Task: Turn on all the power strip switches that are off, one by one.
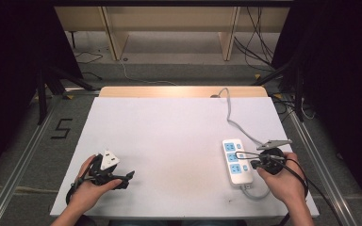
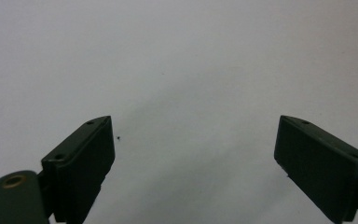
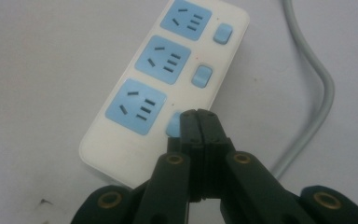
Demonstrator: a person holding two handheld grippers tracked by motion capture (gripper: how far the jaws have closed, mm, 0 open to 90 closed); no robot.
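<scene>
A white power strip (image 1: 237, 161) with three blue sockets and three blue switches lies at the table's right side; the right gripper view shows the power strip (image 3: 163, 79) close up. My right gripper (image 1: 250, 165) is shut with nothing between its jaws. In its own view the right gripper (image 3: 199, 114) covers part of the nearest switch (image 3: 172, 125); whether the tips touch it I cannot tell. My left gripper (image 1: 129, 176) rests near the front left corner. In its own view the left gripper (image 2: 193, 121) stands open over bare table.
The strip's grey cable (image 1: 233, 120) runs to the table's far edge, and a short loop curls at its near end. The white table (image 1: 169, 132) has a wooden strip along the back. Metal rails and dark curtains flank both sides.
</scene>
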